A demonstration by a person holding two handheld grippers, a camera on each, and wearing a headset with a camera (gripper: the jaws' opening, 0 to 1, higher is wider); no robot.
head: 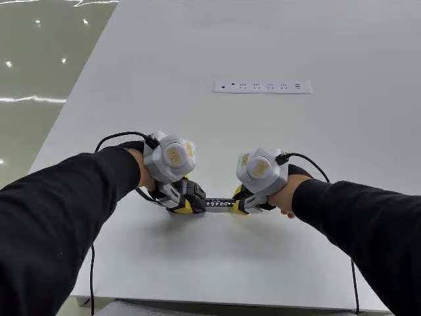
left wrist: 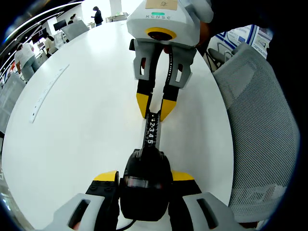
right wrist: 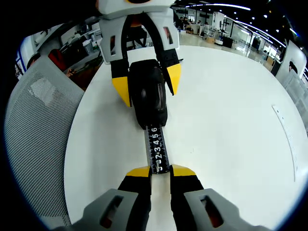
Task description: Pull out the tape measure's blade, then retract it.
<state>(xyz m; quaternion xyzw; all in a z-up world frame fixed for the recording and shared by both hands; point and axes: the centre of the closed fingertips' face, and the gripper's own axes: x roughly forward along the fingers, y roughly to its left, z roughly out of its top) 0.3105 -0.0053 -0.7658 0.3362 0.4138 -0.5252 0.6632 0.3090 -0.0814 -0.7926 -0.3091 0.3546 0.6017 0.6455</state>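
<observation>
From the head view, our left gripper (head: 186,205) and right gripper (head: 238,206) faced each other low over the table (head: 263,39), a short blade (head: 219,203) between them. The left gripper view showed its jaws clamped on the black case (left wrist: 145,190). The right gripper view showed its jaws pinching the blade's end, numerals legible.
</observation>
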